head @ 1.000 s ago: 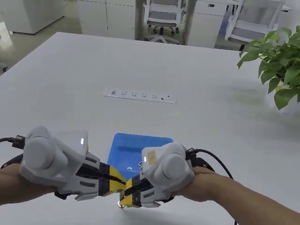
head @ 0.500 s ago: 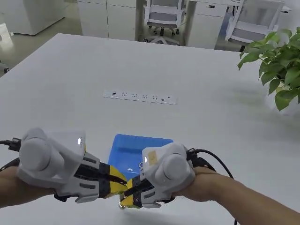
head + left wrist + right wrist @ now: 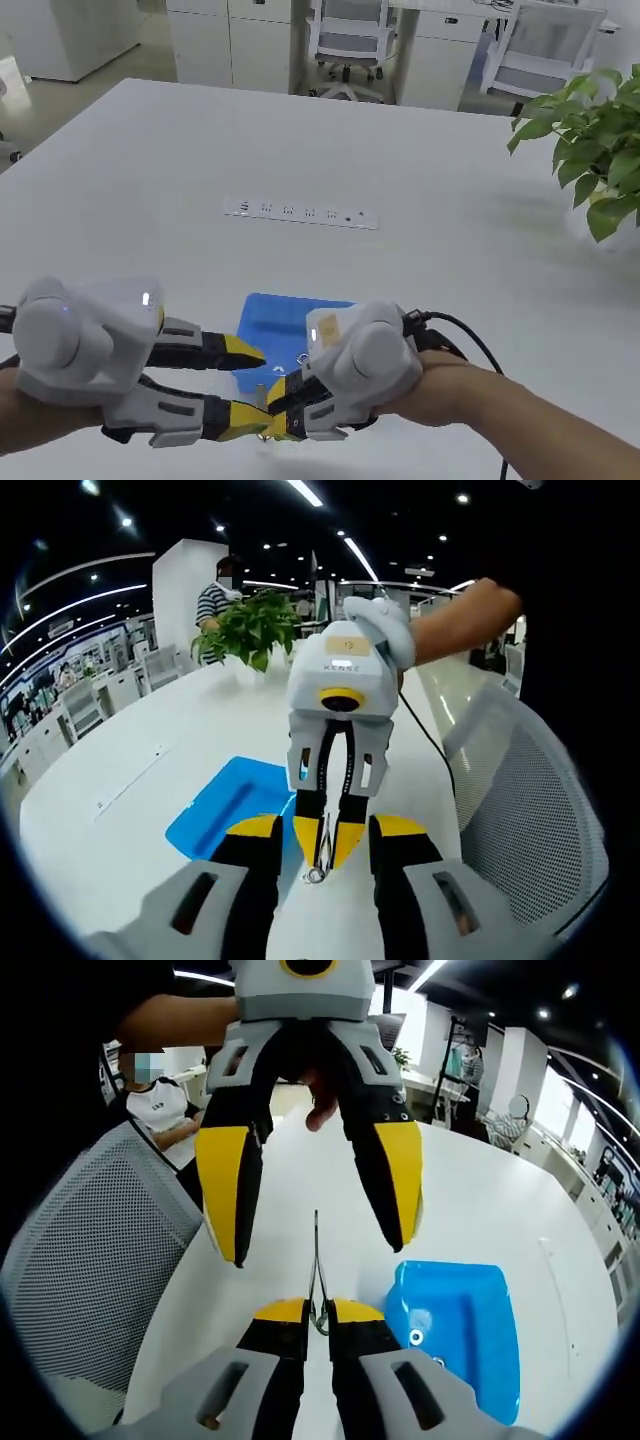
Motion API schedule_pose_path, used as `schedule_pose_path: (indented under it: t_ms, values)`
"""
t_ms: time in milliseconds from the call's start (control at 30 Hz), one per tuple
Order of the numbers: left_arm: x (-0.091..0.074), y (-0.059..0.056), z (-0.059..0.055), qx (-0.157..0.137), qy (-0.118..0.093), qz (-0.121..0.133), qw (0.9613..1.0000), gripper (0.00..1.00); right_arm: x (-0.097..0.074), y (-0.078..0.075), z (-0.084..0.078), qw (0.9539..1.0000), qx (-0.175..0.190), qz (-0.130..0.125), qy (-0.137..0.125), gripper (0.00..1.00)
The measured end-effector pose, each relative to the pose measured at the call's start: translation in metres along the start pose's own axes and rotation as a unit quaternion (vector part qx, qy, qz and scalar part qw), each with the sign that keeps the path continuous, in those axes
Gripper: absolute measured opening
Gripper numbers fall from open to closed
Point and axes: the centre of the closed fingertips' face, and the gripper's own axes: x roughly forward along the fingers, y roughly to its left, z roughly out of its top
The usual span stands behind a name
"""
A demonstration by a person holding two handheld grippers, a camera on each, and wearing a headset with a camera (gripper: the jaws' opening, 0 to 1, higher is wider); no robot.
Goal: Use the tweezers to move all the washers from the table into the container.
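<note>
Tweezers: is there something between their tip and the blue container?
Yes. The tweezers, held by the right gripper, point between the open tongs of the left gripper. One tong lies between their tip and the container, so it likely has to move aside.

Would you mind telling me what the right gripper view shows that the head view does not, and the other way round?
The right gripper view adds the tweezers, clamped upright in the shut jaws of the right gripper, and a mesh chair back beside the table. The head view adds the power strip further along the table and the plant at its far right. Both share the blue container, the white table, and the left gripper with its jaws open, facing the right one.
</note>
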Motion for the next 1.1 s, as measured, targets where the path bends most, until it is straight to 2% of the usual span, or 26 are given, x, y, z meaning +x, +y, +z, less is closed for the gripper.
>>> schedule_pose_path:
  t_ms: [333,600,900,1100]
  values:
    - [-0.005,0.002,-0.008,-0.033,-0.009,0.034,0.9988,0.71,-0.013,-0.004,0.009,1.0,0.006,-0.006,-0.002,0.08]
    - [-0.006,-0.001,-0.008,-0.047,-0.014,0.047,0.9977,0.82,-0.026,-0.01,0.02,0.9998,0.005,-0.016,-0.008,0.08]
    - [-0.012,0.002,-0.01,-0.053,-0.023,0.062,0.9964,0.97,-0.044,-0.022,0.029,0.9992,0.002,-0.036,-0.019,0.08]
    - [-0.015,0.001,-0.012,-0.065,-0.023,0.066,0.9954,0.99,-0.052,-0.031,0.031,0.9986,0.002,-0.047,-0.024,0.08]
